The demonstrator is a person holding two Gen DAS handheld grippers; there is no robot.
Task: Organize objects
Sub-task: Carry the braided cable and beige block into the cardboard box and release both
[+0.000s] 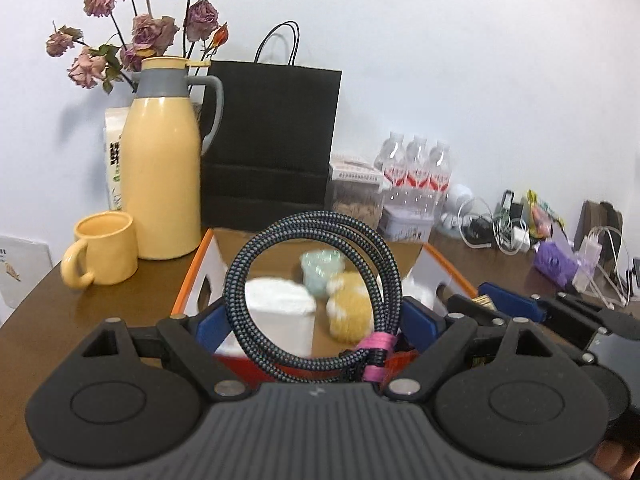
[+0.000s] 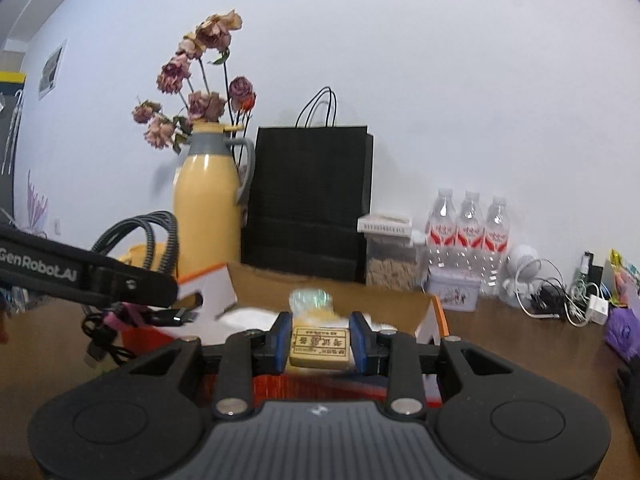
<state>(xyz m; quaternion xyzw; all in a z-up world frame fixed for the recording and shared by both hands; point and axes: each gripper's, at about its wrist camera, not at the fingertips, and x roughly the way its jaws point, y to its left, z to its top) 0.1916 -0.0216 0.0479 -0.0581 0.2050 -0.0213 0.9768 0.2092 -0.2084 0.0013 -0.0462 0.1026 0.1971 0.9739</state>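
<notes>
My left gripper (image 1: 316, 320) is shut on a coiled dark braided cable (image 1: 320, 240) tied with a pink band, held above the near edge of an open cardboard box (image 1: 192, 280) with orange rims. The box holds a white block (image 1: 280, 304), a pale green object (image 1: 322, 268) and a yellow fluffy object (image 1: 350, 312). My right gripper (image 2: 320, 340) is shut on a small tan box with printed writing (image 2: 320, 346), just above the same cardboard box (image 2: 208, 292). The left gripper and the cable (image 2: 136, 240) show at the left of the right wrist view.
On the brown table stand a yellow thermos jug (image 1: 162, 160) with dried roses, a yellow mug (image 1: 104, 250), a black paper bag (image 1: 272, 140), three water bottles (image 1: 416, 168), a clear food container (image 1: 354, 196) and a tangle of chargers (image 1: 500, 232) at the right.
</notes>
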